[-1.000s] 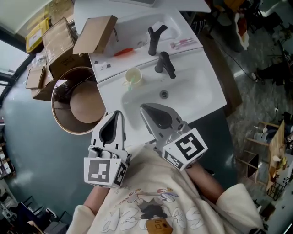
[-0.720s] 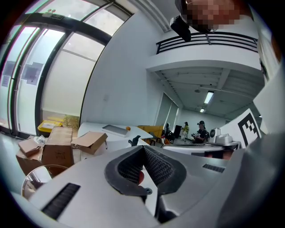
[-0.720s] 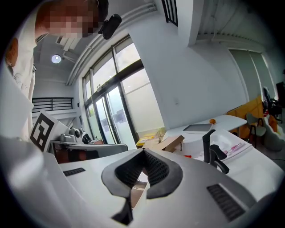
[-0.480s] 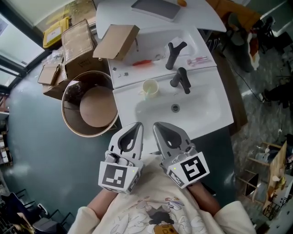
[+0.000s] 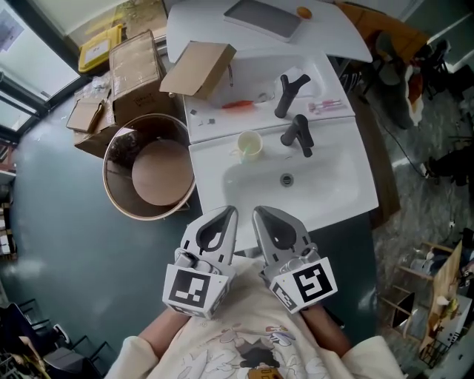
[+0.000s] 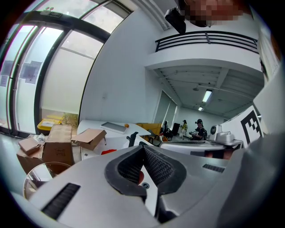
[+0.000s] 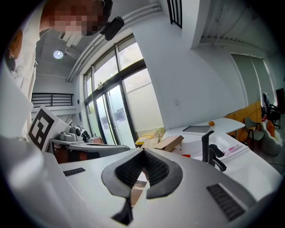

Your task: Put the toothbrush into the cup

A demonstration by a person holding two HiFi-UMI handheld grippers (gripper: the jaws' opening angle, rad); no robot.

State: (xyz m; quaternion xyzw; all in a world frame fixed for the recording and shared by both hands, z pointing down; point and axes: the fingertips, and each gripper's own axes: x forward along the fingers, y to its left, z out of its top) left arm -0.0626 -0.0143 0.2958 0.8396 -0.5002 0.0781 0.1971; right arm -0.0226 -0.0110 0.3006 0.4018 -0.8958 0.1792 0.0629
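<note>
A pale cup (image 5: pixel 250 143) stands on the white sink's ledge (image 5: pixel 215 133), left of the black faucet (image 5: pixel 300 133). Behind it on the counter lies a red toothbrush (image 5: pixel 238 104), which also shows in the left gripper view (image 6: pixel 108 151) and the right gripper view (image 7: pixel 185 156). A pink toothbrush (image 5: pixel 326 106) lies at the right. My left gripper (image 5: pixel 229 212) and right gripper (image 5: pixel 258 213) hang side by side over the sink's front edge, well short of cup and brush. Both are shut and hold nothing, as the left gripper (image 6: pixel 143 148) and right gripper (image 7: pixel 143 151) show in their own views.
A black Y-shaped holder (image 5: pixel 290 85) stands behind the faucet. An open cardboard box (image 5: pixel 198 68) sits at the counter's left end. A round wooden bin (image 5: pixel 152 166) and more cartons (image 5: pixel 133 63) are on the floor at left. A flat grey device (image 5: pixel 263 16) lies on the table beyond.
The head view has shifted, so the sink sits lower and further right in the picture. My right gripper has drawn back a little from the basin. Both grippers stay shut and empty.
</note>
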